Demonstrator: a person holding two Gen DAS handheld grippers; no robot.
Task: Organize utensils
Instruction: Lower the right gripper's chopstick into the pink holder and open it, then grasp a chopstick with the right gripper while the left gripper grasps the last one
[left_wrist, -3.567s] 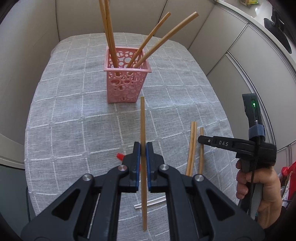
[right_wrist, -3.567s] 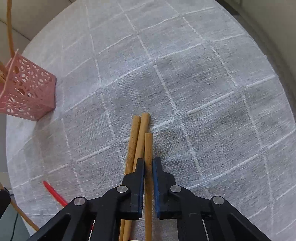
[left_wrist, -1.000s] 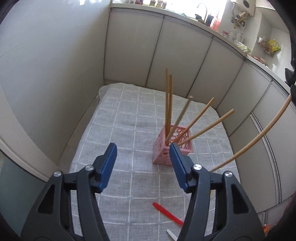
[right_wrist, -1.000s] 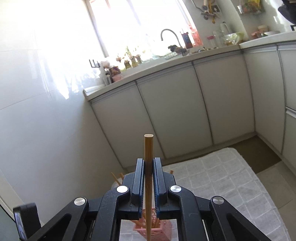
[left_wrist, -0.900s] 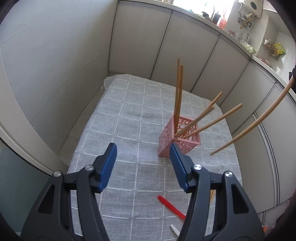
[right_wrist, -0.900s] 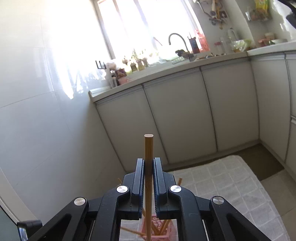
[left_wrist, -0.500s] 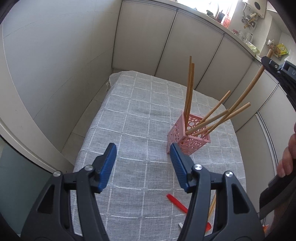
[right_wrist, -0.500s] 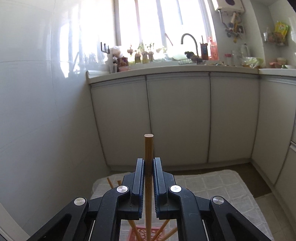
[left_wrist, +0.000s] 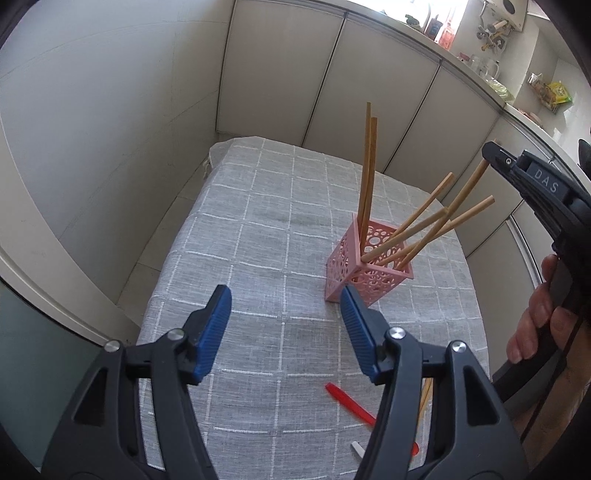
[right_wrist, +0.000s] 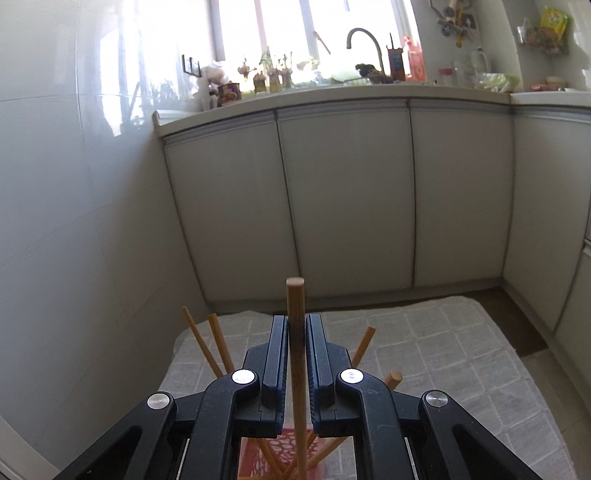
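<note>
my right hand-held gripper (right_wrist: 295, 354) is opening around the chopstick (right_wrist: 295, 332) over the basket (left_wrist: 364, 269), so it may fall outside or tip the basket; my left hand-held gripper (left_wrist: 284, 332) is open, empty.

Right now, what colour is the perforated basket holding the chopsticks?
Pink, with round cut-out holes; the basket shows best in the left wrist view.

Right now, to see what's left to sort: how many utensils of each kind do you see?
Wooden chopsticks in the pink basket: 6, one between the right gripper's opening jaws
Chopstick on the cloth: 1 showing
Red utensil: 1
White piece: 1
Total: 9 visible
</note>
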